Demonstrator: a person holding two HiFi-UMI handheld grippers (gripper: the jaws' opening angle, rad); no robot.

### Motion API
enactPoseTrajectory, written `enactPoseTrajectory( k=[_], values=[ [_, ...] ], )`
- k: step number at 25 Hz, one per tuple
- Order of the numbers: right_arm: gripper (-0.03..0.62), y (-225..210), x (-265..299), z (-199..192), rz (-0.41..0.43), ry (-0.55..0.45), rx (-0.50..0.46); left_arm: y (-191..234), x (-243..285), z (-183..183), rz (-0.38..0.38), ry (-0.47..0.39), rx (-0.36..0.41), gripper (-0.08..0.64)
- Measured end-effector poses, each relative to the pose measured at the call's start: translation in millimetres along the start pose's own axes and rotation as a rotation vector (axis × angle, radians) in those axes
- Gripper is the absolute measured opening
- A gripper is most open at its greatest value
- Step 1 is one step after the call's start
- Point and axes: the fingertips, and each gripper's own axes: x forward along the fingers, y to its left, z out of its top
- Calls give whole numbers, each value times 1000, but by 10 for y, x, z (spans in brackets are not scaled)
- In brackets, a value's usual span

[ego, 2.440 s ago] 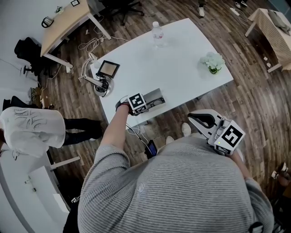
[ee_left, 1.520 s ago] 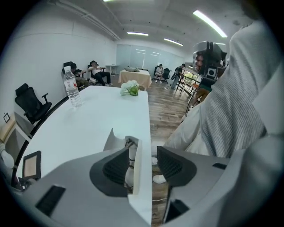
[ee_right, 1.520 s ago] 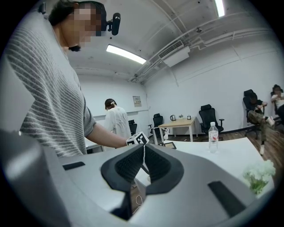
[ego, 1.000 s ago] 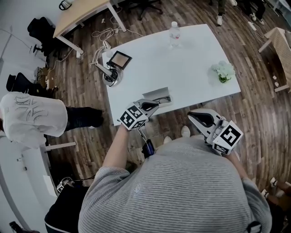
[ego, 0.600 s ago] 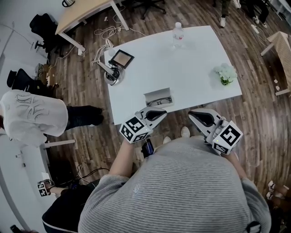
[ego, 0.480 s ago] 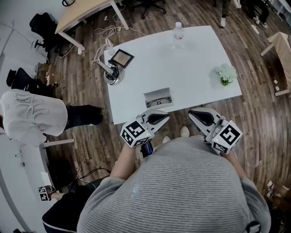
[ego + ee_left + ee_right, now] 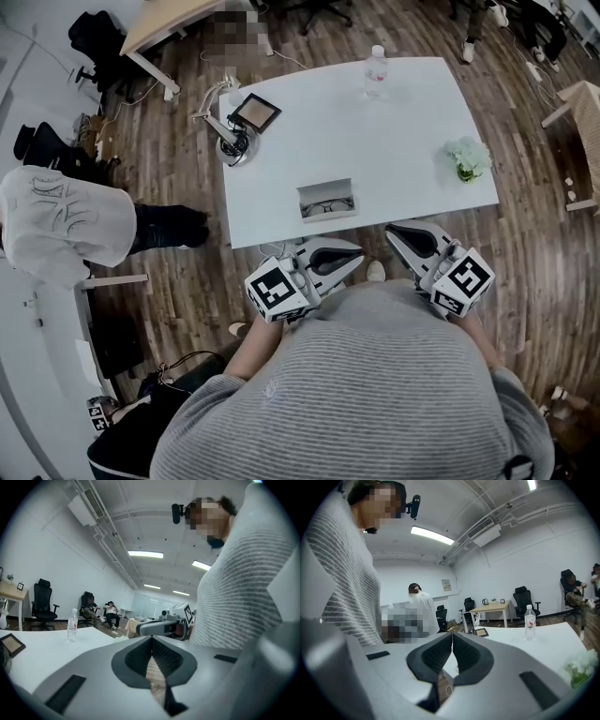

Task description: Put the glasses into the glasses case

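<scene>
**A:** While both tools hang at the near edge, what's on the desk (image 7: 394, 141)?

**B:** White top, mostly bare. Left hand-held gripper (image 7: 359, 255) and right hand-held gripper (image 7: 392, 229) are close to the torso, short of the desk. Both are clenched on nothing. The glasses case (image 7: 327, 200) lies open by the near edge, centre. The glasses (image 7: 328, 205) show as dark frames lying inside it.

**A:** Step in hand?

**B:** Placing looks done, judging by the frames in the tray. If the lid is to be shut, that's the next job. It would need a reach to the far side of the case and a light push, with the jaws kept off the lenses.

**A:** Views differ?

**B:** Only the head view shows the case and glasses. The left gripper view shows its pads (image 7: 161, 658) meeting, with a water bottle (image 7: 71, 625) far left. The right gripper view shows the same closed seam, plus white flowers (image 7: 581, 666) to the right.
</scene>
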Motion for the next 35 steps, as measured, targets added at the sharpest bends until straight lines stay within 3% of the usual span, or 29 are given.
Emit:
enactPoseTrajectory(
  k=[6, 35],
  values=[
    [14, 17, 36, 35, 2, 15, -10, -184, -17, 241, -23, -103, -52, 12],
    [14, 28, 32, 74, 0, 16, -51, -264, -5, 211, -37, -85, -20, 12]
  ],
)
